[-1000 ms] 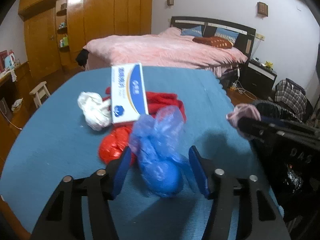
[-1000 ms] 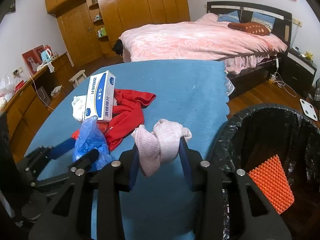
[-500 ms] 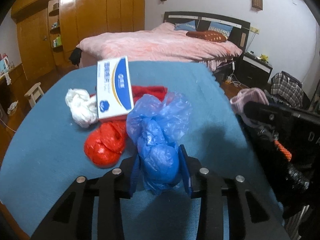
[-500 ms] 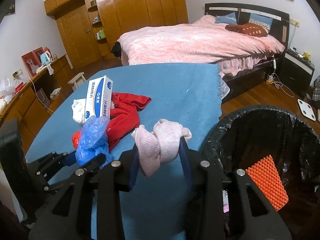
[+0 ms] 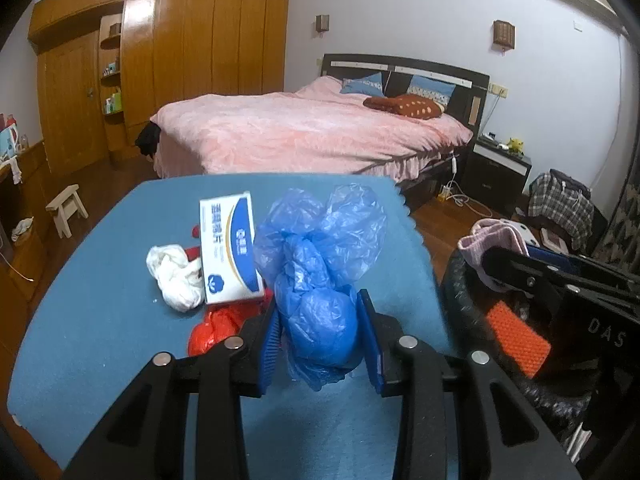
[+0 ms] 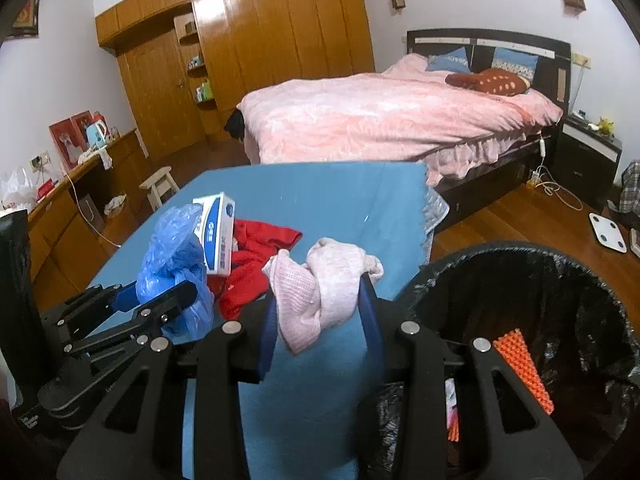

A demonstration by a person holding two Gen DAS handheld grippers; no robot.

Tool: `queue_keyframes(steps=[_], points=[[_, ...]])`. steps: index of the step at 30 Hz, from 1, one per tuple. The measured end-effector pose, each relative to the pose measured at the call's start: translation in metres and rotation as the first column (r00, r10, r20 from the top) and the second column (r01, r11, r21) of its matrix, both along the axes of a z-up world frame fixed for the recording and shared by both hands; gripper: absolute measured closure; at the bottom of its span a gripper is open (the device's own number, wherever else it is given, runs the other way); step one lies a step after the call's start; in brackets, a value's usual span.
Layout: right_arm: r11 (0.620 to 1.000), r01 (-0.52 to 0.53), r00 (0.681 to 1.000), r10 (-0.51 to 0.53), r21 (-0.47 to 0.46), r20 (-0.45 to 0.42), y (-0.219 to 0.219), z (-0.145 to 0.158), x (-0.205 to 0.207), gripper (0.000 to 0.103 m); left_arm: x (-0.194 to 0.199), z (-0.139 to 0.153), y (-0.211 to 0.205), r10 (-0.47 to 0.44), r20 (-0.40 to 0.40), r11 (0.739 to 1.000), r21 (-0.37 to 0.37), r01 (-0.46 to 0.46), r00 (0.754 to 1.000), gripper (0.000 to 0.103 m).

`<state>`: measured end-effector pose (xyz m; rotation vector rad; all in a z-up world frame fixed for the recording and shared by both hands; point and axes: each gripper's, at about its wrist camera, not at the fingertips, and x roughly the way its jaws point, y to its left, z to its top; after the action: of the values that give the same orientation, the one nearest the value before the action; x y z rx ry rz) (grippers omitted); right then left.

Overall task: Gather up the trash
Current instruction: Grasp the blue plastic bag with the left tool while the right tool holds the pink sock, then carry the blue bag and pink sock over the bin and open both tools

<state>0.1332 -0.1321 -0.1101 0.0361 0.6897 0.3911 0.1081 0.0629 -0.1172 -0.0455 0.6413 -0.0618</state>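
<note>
As seen from the left wrist: left gripper at lower centre, fingers closed onto blue bag, pads pressing both sides of its lower bulge; bag top billowing up to mid-frame. Behind, left of centre on blue table: white box, white wad just left of it, red bag below it. At right edge: right gripper holding pink cloth over black bin; orange piece inside bin. Pink bed in upper centre.

As seen from the right wrist: right gripper at lower centre, fingers closed partway on pink cloth, cloth bunched between pads, above table edge, just left of bin. Bin at lower right, black liner, orange piece within. At left: left gripper clamping blue bag. White box beside bag; red cloth beneath, left of centre. Bed in upper right.
</note>
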Motion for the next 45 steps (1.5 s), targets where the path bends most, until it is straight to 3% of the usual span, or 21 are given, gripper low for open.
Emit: queue_keyframes(steps=[10,26,45], points=[[0.999,0.034,0.998,-0.035,0.018,0.044,-0.025,0.024,-0.014,0.067,-0.007,0.031,-0.018,-0.025,0.059,1.000,0.000,0.025,0.998,0.067],[0.989,0.146,0.984,-0.149,0.034,0.094,-0.089,0.042,-0.043,0.067,-0.008,0.052,-0.073,-0.142,0.099,0.990,0.001,0.143,0.985,0.067],[0.947,0.321,0.944,-0.320,-0.002,0.078,-0.165,0.023,-0.061,0.067,0.004,0.038,-0.165,-0.338,0.078,0.941,0.012,0.338,0.938,0.067]])
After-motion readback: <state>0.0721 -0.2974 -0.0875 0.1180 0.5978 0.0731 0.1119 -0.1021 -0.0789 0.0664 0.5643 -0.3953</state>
